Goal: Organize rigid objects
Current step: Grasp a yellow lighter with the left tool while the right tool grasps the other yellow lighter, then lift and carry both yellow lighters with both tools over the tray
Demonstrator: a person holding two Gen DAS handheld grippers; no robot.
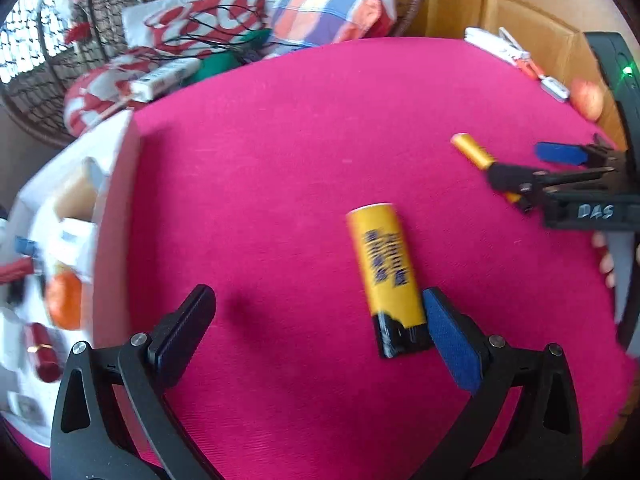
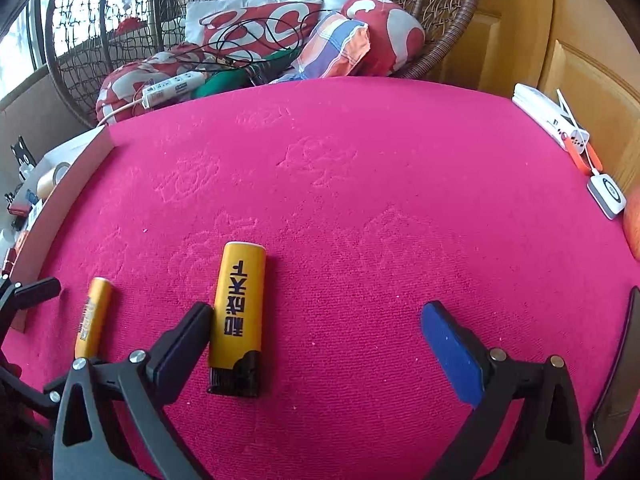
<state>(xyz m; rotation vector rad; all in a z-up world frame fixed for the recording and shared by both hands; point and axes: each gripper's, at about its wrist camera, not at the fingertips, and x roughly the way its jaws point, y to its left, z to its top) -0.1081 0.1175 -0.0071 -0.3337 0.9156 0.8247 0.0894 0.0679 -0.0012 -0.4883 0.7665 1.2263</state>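
In the left wrist view, a wide yellow lighter [image 1: 384,276] with a black cap lies on the pink cloth [image 1: 280,160]. It sits between the fingers of my open left gripper [image 1: 320,320], close to the blue-padded right finger. At the far right my right gripper [image 1: 532,168] is open, and a slim yellow lighter [image 1: 474,152] runs under its black finger. In the right wrist view, a wide yellow lighter [image 2: 240,320] lies just inside the left finger of my open right gripper [image 2: 316,320]. The slim yellow lighter [image 2: 94,316] lies outside that finger.
A white box [image 1: 60,240] off the cloth's left edge holds an orange fruit [image 1: 64,306] and a red tube [image 1: 42,352]. An apple [image 1: 587,100], a white charger [image 2: 548,114], orange-handled pliers [image 2: 580,154] and a dark phone [image 2: 618,380] line the right edge. A wicker chair with cushions [image 2: 372,36] stands behind.
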